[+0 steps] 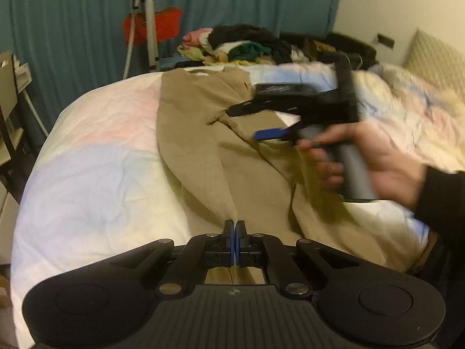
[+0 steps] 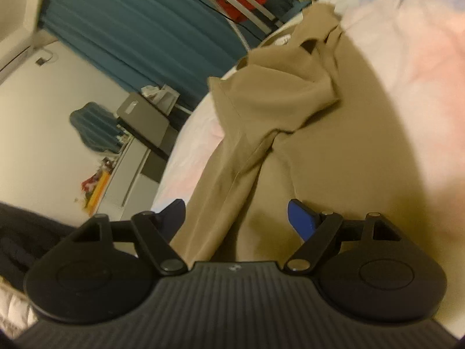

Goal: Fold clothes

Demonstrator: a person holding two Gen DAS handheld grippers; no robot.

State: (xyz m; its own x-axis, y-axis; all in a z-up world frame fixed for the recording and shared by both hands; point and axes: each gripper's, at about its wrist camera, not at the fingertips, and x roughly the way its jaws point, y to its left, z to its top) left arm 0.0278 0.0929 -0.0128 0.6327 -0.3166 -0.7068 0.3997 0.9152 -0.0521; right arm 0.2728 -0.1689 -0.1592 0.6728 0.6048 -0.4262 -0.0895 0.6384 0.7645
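Tan trousers (image 1: 203, 145) lie spread on the bed, legs running toward me. My left gripper (image 1: 235, 229) is shut on the near end of a trouser leg, with cloth pinched between its blue pads. My right gripper (image 1: 247, 122) hovers open over the trousers' middle, held by a hand, and is blurred. In the right wrist view the right gripper (image 2: 237, 218) is open above the tan trousers (image 2: 261, 116), its blue pads wide apart with nothing between them.
The bed has a pale pastel cover (image 1: 101, 151). A heap of mixed clothes (image 1: 241, 43) sits at the far end. A tripod (image 1: 148, 20) and a teal curtain (image 1: 72, 29) stand behind. A shelf unit (image 2: 145, 122) is beside the bed.
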